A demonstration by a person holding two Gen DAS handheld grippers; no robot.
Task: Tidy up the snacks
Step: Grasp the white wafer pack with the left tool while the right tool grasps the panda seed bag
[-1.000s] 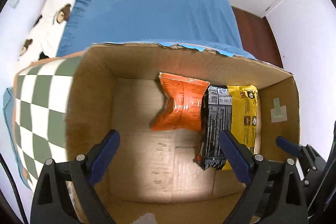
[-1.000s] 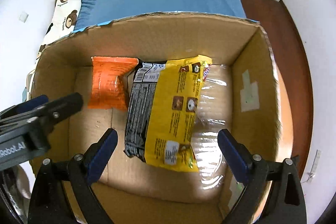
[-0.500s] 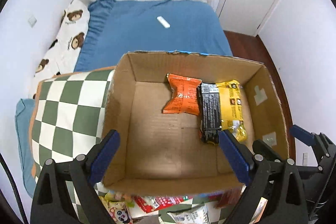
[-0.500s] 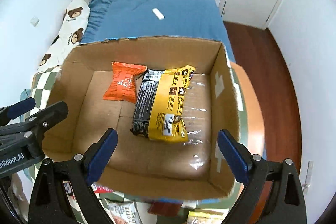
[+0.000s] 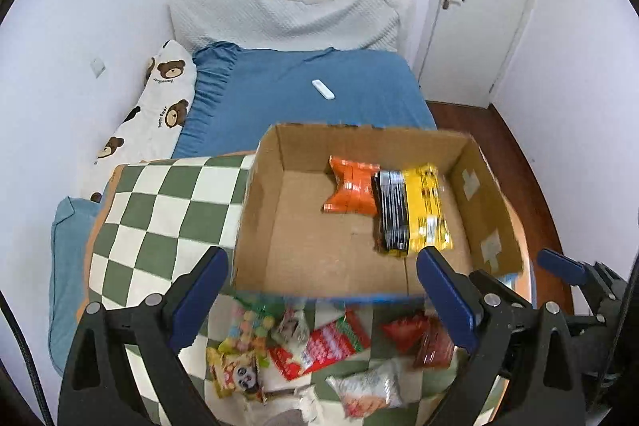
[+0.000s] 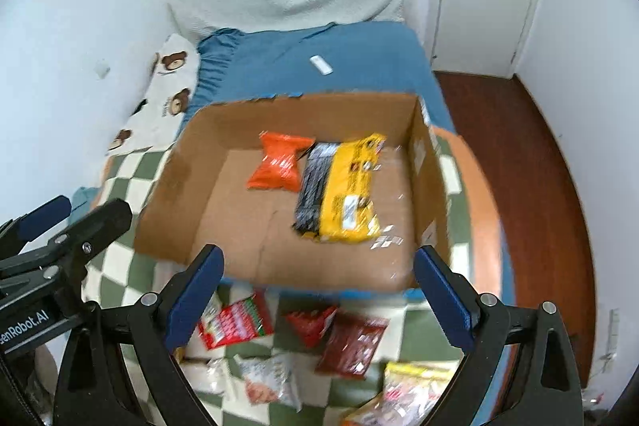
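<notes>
An open cardboard box (image 5: 255, 226) (image 6: 171, 194) sits on a green-and-white checked cloth (image 5: 159, 210). Inside it lie an orange snack bag (image 5: 351, 184) (image 6: 279, 166) and a yellow-and-black pack (image 5: 415, 210) (image 6: 339, 194), side by side at the far right. Several loose snack packets lie on the cloth in front of the box, among them a red-and-white pack (image 5: 319, 346) (image 6: 231, 322) and a dark red one (image 6: 351, 342). My left gripper (image 5: 323, 298) is open and holds nothing, above the box's near edge. My right gripper (image 6: 315, 290) is also open and holds nothing.
A bed with a blue sheet (image 5: 303, 94) lies beyond the box, a white remote (image 5: 322, 90) on it and a bear-print pillow (image 5: 159, 106) at its left. A white door (image 5: 479, 6) and dark wooden floor (image 6: 519, 166) are on the right.
Both grippers have pulled up and back from inside the box, still open. The box looks smaller, and the loose packets in front of it have come into view.
</notes>
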